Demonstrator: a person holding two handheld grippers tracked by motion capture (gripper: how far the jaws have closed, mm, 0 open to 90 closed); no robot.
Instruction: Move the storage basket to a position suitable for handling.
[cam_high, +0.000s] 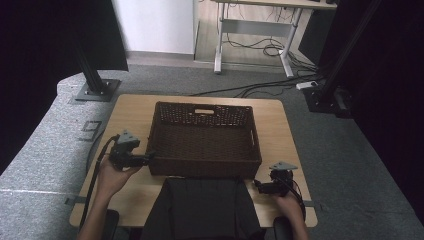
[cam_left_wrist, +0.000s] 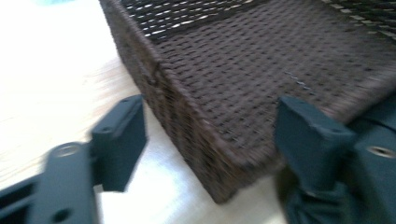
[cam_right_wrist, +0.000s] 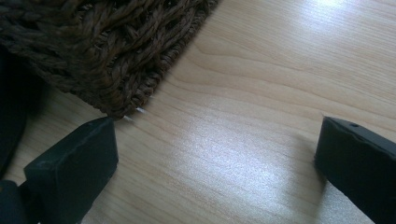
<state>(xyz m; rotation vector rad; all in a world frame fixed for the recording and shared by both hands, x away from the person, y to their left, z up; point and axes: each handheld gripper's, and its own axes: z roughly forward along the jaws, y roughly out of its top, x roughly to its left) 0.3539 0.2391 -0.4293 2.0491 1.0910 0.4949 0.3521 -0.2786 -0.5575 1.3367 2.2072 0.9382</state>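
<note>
A dark brown wicker basket (cam_high: 205, 165) stands in the middle of a light wooden table (cam_high: 130, 115), with nothing inside it. My left gripper (cam_high: 149, 158) is at the basket's near left corner. In the left gripper view the basket (cam_left_wrist: 243, 70) has that corner between the wide jaws of the left gripper (cam_left_wrist: 210, 116), and the pads do not press on it. My right gripper (cam_high: 257, 184) rests low by the near right corner. In the right gripper view the right gripper (cam_right_wrist: 217, 133) stands open over bare wood, beside the basket (cam_right_wrist: 102, 46).
A black cloth (cam_high: 202, 205) lies on the table in front of the basket and hangs over the near edge. A black stand foot (cam_high: 97, 90) sits on the grey floor at the back left. A desk frame (cam_high: 255, 45) with cables is farther back.
</note>
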